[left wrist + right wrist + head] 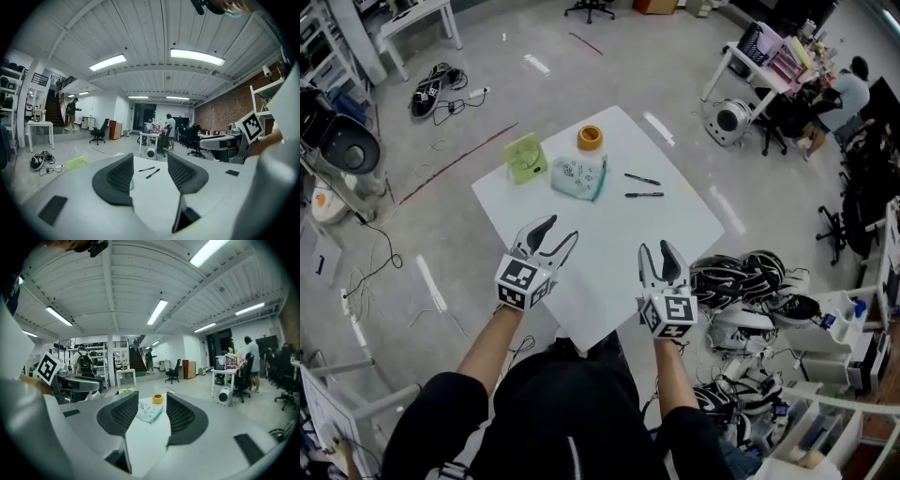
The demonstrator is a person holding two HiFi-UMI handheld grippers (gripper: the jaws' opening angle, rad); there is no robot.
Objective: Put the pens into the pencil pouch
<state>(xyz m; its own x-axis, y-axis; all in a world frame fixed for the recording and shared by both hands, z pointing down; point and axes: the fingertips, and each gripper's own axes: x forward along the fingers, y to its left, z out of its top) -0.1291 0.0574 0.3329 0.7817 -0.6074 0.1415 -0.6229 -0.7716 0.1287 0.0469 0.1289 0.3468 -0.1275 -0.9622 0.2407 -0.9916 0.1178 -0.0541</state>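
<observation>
I hold my left gripper [557, 234] and right gripper [656, 253] over the white table's [609, 230] near edge, jaws wide and empty, probably ready to reach for the two pens [642, 179] lying far off, just right of the pencil pouch [578, 177].

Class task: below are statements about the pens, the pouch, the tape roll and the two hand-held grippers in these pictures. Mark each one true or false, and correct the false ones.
1. Both pens lie on the white table, outside the pencil pouch. True.
2. The left hand-held gripper is shut on a pen. False: its jaws are apart and hold nothing.
3. The orange tape roll sits inside the green basket. False: it stands on the table, to one side of the basket.
4. The right hand-held gripper is open and empty. True.
</observation>
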